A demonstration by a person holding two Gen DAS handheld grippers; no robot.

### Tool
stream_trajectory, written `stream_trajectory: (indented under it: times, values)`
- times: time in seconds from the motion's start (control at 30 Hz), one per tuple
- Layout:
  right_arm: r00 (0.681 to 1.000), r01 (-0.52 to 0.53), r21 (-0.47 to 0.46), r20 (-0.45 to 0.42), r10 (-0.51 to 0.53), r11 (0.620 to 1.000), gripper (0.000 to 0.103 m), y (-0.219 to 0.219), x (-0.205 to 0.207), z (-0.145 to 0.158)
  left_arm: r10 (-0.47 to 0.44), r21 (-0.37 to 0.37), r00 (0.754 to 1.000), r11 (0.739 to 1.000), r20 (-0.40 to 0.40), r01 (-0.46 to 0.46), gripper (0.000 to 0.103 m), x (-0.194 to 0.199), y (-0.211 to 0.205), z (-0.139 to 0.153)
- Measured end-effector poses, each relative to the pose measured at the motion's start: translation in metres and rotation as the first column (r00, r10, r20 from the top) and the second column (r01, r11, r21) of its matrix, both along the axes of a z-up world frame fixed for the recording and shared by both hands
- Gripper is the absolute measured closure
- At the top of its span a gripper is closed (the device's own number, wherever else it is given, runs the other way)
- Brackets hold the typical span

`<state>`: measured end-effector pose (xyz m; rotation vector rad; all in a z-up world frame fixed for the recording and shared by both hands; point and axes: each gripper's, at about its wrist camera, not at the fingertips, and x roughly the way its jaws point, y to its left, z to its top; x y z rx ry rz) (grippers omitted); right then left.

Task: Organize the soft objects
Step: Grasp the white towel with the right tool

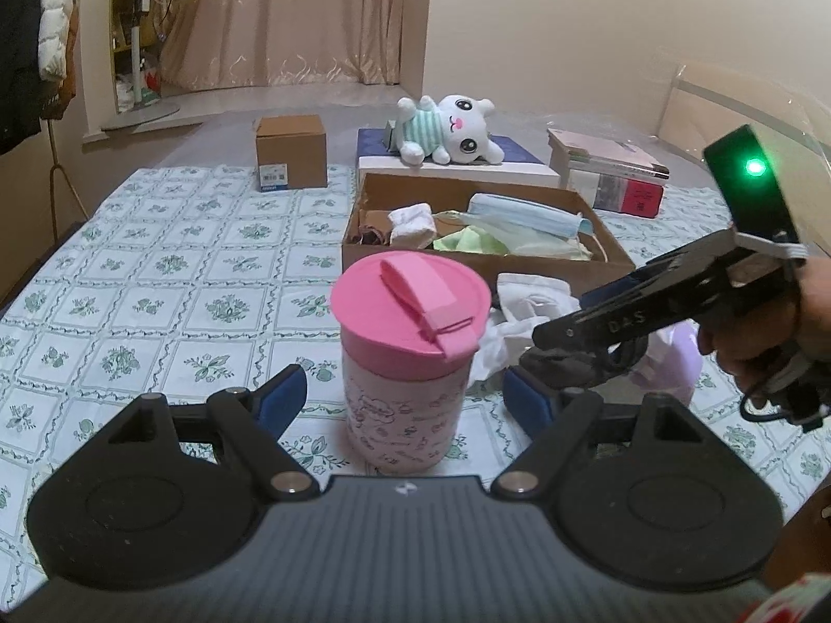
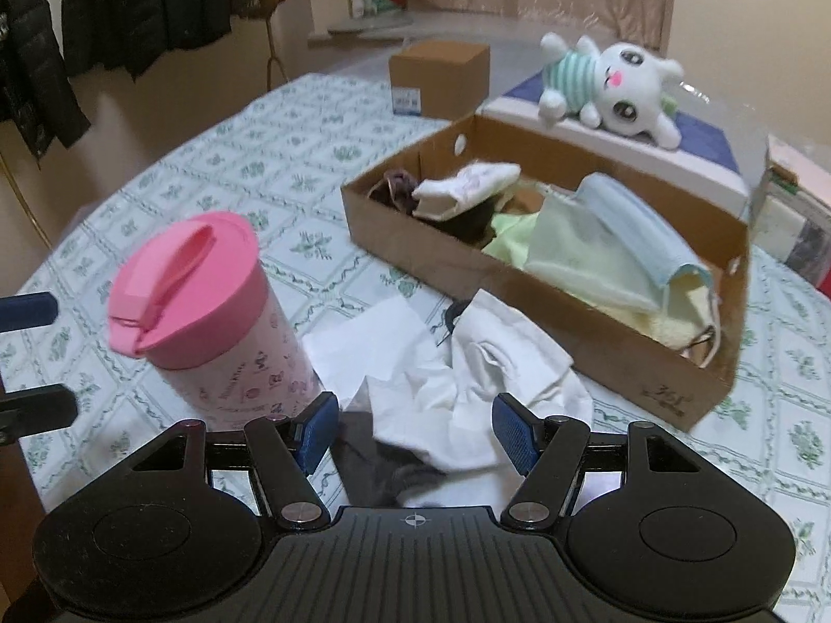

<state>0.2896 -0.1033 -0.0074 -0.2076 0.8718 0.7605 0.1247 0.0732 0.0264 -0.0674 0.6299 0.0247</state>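
A pile of white cloth [image 2: 467, 363] with a dark sock [image 2: 379, 467] lies on the tablecloth in front of a cardboard box [image 2: 519, 280] that holds masks, socks and cloths. My right gripper [image 2: 415, 431] hangs open just over this pile, and its blue pads touch nothing. In the left wrist view the right gripper [image 1: 566, 335] comes in from the right, tips over the dark sock [image 1: 561, 366]. My left gripper [image 1: 404, 397] is open, with a pink-lidded cup [image 1: 410, 363] standing between and just ahead of its fingers, clear of both. A white plush toy [image 1: 452, 127] lies on a flat box behind.
The pink-lidded cup [image 2: 208, 322] stands left of the cloth pile. A small closed carton [image 1: 291, 150] sits at the table's far side, and stacked books [image 1: 607, 171] at the far right. A hand [image 1: 768, 332] holds the right gripper. Coats hang at the left wall.
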Motion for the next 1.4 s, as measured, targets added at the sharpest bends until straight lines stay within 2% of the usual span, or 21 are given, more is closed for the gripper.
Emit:
stream_trajectory:
  times: [0.1,0.2,0.27,0.33,0.5,0.7,1.0,1.17,1.4]
  values:
    - [1.000,-0.007,-0.018,-0.023,0.007,1.000,0.043,0.008,0.011,-0.008,0.000,-0.016,1.000,1.000,-0.009,-0.001,0.022,0.003,0.003,-0.005]
    - [0.999,-0.006,-0.036,-0.051,0.005,0.999,0.056,0.013,0.018,-0.017,0.000,-0.030,1.000,1.000,-0.017,0.000,0.022,0.005,0.005,-0.009]
    - [0.998,0.003,-0.042,-0.065,-0.006,0.999,0.075,0.014,0.020,-0.022,-0.001,-0.041,1.000,0.999,-0.024,0.000,0.022,0.005,0.006,-0.012]
    - [0.998,0.014,-0.037,-0.065,-0.016,0.999,0.090,0.013,0.020,-0.023,-0.004,-0.048,1.000,0.999,-0.031,0.002,0.022,0.004,0.006,-0.015]
    - [0.998,0.049,0.034,-0.030,-0.048,0.998,0.094,0.002,0.011,-0.004,-0.035,-0.061,0.998,0.998,-0.043,0.032,0.022,-0.003,-0.004,-0.019]
    - [0.991,0.113,0.150,0.048,-0.121,0.982,0.095,-0.025,-0.004,0.044,-0.093,-0.072,0.995,0.993,-0.043,0.090,0.022,-0.008,-0.029,-0.022]
    - [0.948,0.238,0.309,0.130,-0.289,0.921,0.095,-0.086,-0.033,0.100,-0.167,-0.057,0.986,0.985,-0.023,0.166,0.022,0.006,-0.062,-0.028]
    - [0.913,0.316,0.344,0.143,-0.382,0.884,0.095,-0.117,-0.043,0.104,-0.204,-0.046,0.979,0.978,-0.011,0.203,0.022,0.024,-0.080,-0.030]
    - [0.898,0.383,0.345,0.078,-0.433,0.857,0.095,-0.143,-0.044,0.082,-0.296,0.034,0.955,0.955,0.009,0.295,0.023,0.055,-0.111,-0.039]
